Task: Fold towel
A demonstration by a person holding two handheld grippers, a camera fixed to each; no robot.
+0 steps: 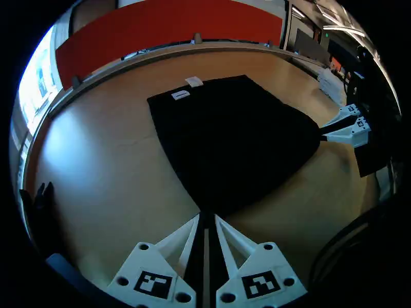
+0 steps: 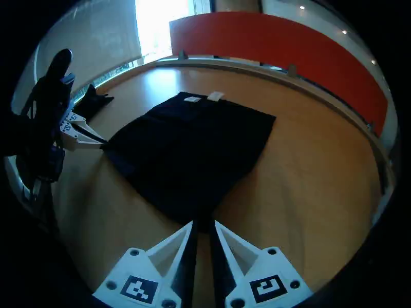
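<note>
A black towel [image 1: 231, 138] lies spread flat on the middle of a wooden surface [image 1: 108, 169], with one corner pointing at the far edge. That corner carries two small white tags [image 1: 187, 88] (too small to tell more about them). A red partition [image 1: 169, 28] runs along the far edge of the surface.

In the left gripper view, the left gripper [image 1: 207, 215] has its fingers drawn together on the towel's near corner, the cloth narrowing to a point between the tips. At the right of that view, the right gripper [image 1: 323, 132] is closed the same way on the neighbouring corner, near the surface's right edge.

The right gripper view shows the right gripper's own fingers pinched on its corner. Here too the towel's corner tapers into the fingertips. A small dark object [image 2: 95, 100] lies near the surface's far left corner, apart from the towel.
</note>
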